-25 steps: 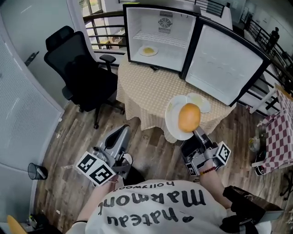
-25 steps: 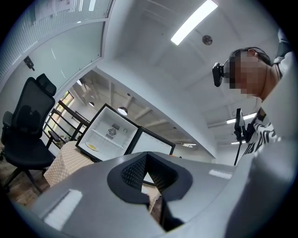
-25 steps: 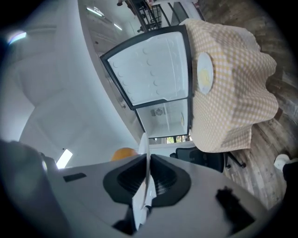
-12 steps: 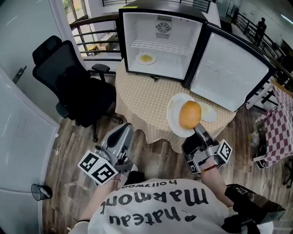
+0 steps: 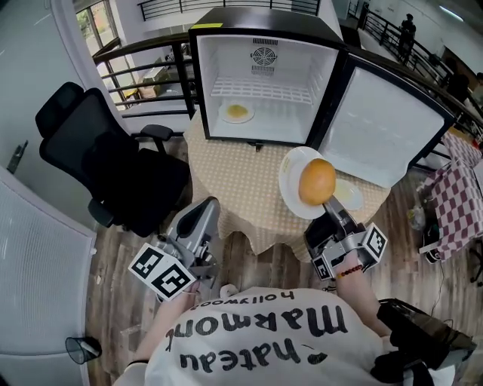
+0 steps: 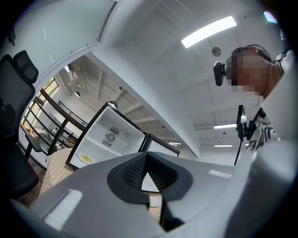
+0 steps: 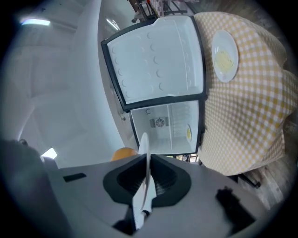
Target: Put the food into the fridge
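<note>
**Plate gripped before the open fridge**

Left gripper (image 5: 205, 208) hangs low, jaws together, empty. Right gripper (image 5: 327, 205) clamps the rim of a white plate (image 5: 291, 181) bearing round orange food (image 5: 317, 181) over the table's (image 5: 234, 181) near edge. Mini fridge (image 5: 260, 22) beyond.

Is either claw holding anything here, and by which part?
The right claw grips the white plate by its near rim, an orange round food on it. The left claw holds nothing.

Steep overhead; fridge (image 5: 260, 83) in all views
</note>
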Demonstrator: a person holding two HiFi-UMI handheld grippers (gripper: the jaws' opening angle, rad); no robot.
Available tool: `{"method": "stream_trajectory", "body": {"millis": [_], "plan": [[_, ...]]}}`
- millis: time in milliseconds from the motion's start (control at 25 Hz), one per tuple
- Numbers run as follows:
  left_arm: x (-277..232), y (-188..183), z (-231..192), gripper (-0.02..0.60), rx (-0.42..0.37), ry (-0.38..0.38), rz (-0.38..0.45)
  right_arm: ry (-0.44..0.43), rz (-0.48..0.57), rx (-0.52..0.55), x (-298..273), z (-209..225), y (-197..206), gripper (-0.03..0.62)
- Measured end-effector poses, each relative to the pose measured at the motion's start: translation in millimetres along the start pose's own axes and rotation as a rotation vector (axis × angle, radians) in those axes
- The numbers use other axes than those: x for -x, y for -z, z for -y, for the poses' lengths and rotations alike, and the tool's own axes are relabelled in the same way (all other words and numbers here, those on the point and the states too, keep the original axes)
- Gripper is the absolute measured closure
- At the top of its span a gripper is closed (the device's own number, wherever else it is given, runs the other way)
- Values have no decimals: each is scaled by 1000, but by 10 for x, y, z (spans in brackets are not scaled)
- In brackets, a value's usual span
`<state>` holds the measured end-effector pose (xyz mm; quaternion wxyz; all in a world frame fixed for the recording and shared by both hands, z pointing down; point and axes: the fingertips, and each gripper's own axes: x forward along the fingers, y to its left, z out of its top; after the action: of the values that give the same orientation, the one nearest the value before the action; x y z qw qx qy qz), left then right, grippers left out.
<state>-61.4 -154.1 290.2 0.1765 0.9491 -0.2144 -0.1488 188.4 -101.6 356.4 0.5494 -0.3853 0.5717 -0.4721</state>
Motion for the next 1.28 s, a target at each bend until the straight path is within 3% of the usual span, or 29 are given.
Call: {"method": "stream_trajectory", "body": {"millis": [200,720,920,1280], "plan": [[-102,-166,-343,576,-8,60,-32,42,93,-37,-323,210,27,566],[-180,-380,-1201,575,-60,144,-114,43,177,-7,-1044,529,224,566],[-296,-361,-1353,577,-101,184,-142,103,232,30,-1057,626,86,566],[-544,-160,-1628,576,-105,232,-247,213,274,80,-1194,997,-68,566]]}}
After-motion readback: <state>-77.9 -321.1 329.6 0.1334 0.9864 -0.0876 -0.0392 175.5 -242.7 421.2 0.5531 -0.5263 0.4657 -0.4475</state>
